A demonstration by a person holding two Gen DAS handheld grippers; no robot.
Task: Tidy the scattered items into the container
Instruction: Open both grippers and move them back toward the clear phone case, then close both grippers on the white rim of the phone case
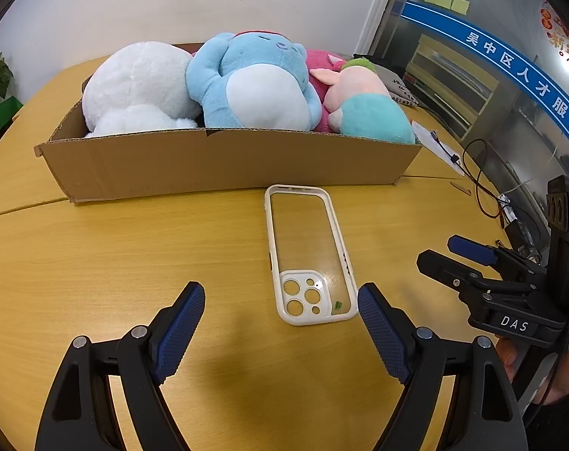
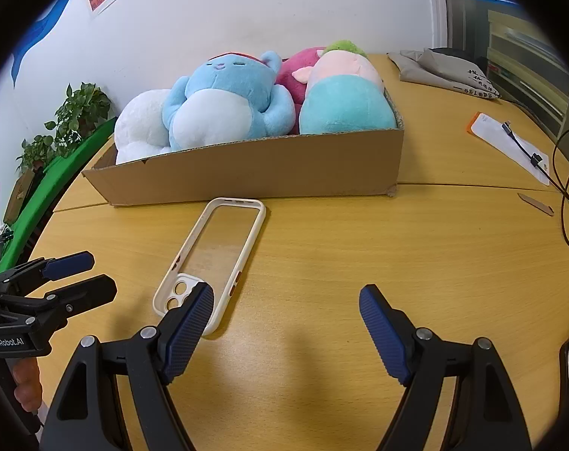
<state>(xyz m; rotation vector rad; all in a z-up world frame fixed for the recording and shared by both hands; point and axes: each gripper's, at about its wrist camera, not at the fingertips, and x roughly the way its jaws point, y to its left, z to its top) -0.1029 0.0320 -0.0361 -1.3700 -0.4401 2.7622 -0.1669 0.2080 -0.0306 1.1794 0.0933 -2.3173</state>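
Note:
A clear phone case (image 1: 307, 253) with a cream rim lies flat on the wooden table, just in front of a shallow cardboard box (image 1: 224, 163). The box holds a white plush (image 1: 137, 90), a blue plush (image 1: 254, 86), a pink one and a teal-and-pink one (image 1: 367, 105). My left gripper (image 1: 280, 300) is open, hovering low over the table with the case's camera end between its fingertips, untouched. My right gripper (image 2: 286, 300) is open too, just right of the case (image 2: 216, 255), whose near corner is hidden behind its left finger (image 2: 194, 323). Each gripper shows in the other's view.
A grey cloth bag (image 2: 446, 69) lies at the back right. A white packet (image 2: 510, 146) with a cable over it and black wires (image 2: 566, 195) sit at the right edge. Potted plants (image 2: 77, 112) and a green board stand left of the table.

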